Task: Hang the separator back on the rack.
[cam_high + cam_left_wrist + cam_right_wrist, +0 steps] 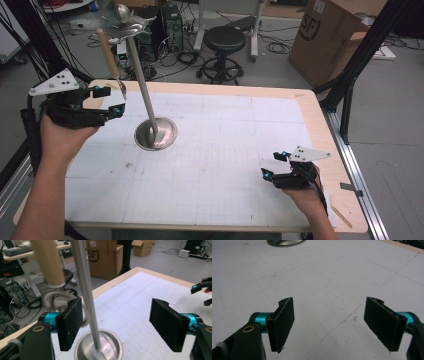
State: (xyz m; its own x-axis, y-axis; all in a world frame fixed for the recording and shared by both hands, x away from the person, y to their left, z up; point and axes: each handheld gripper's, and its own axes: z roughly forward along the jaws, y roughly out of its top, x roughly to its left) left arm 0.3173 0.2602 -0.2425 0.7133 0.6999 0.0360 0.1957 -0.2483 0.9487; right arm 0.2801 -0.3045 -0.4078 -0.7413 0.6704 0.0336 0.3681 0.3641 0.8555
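A metal stand rises from a round base on the white mat, its thin pole ending in a hooked top. A utensil with a wooden handle hangs beside the pole, metal end down. My left gripper is open, held in the air just left of the pole, close to the utensil's metal end. In the left gripper view the pole stands between the open jaws near the left one, the handle is blurred above it, and the base lies below. My right gripper is open and holds nothing, low over the mat.
The wooden table carries a white gridded mat. Behind it are a black stool, a cardboard box and computer gear on the floor. Black frame posts stand at both sides. The right gripper appears far off in the left gripper view.
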